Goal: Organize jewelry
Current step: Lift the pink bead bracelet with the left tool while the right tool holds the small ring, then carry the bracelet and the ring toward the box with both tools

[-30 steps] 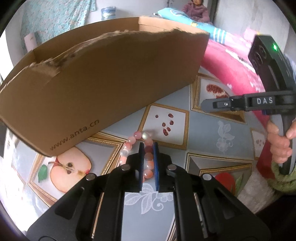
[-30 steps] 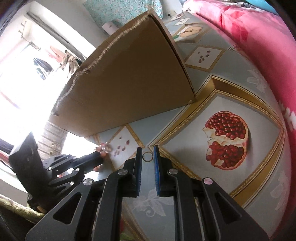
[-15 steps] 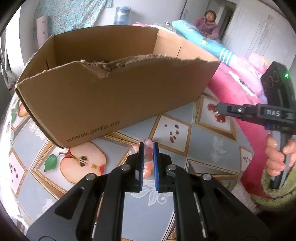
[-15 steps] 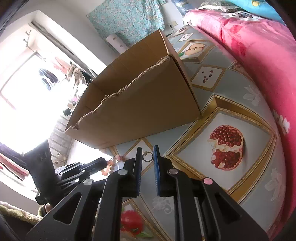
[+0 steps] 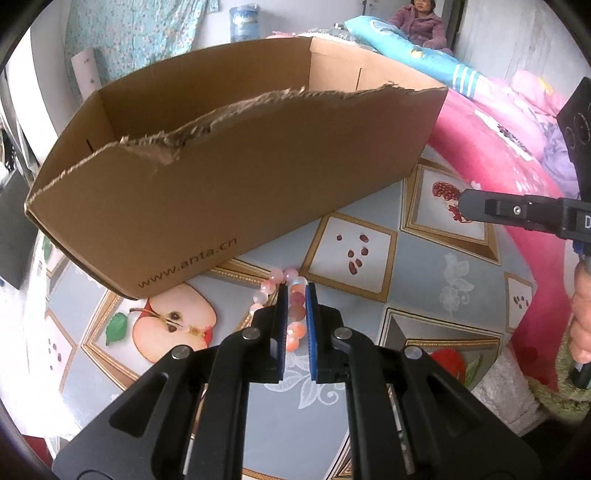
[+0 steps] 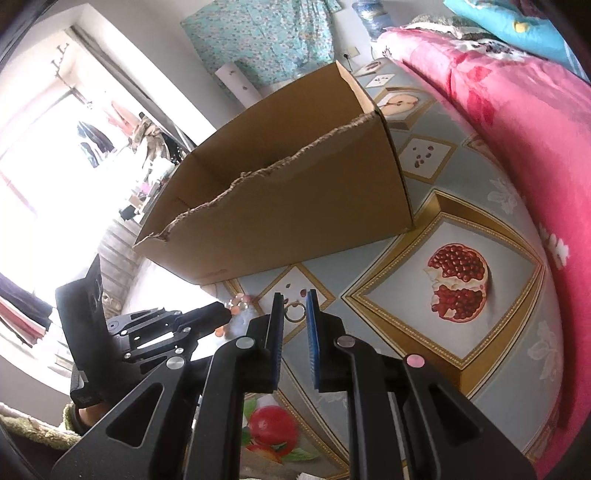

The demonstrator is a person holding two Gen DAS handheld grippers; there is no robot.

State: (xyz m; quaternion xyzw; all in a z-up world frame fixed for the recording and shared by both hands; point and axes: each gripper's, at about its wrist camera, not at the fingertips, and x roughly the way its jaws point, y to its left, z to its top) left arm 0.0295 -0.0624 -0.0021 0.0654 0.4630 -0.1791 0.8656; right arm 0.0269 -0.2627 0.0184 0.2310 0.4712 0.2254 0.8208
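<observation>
My left gripper (image 5: 296,291) is shut on a pink bead bracelet (image 5: 291,317) and holds it above the table, in front of the open cardboard box (image 5: 236,184). It also shows in the right wrist view (image 6: 221,314), with beads (image 6: 238,302) at its tips. My right gripper (image 6: 295,299) is shut on a small gold ring (image 6: 294,312), held above the table before the box (image 6: 295,206). In the left wrist view it (image 5: 463,205) is at the right.
The table has a fruit-pattern cloth (image 5: 443,266). A pink quilt (image 6: 517,110) lies along its right side. A person (image 5: 421,22) sits far behind the box. The box's near wall has a torn top edge (image 5: 184,133).
Both grippers have risen with the bracelet and the ring. The box's inside has come into view from above.
</observation>
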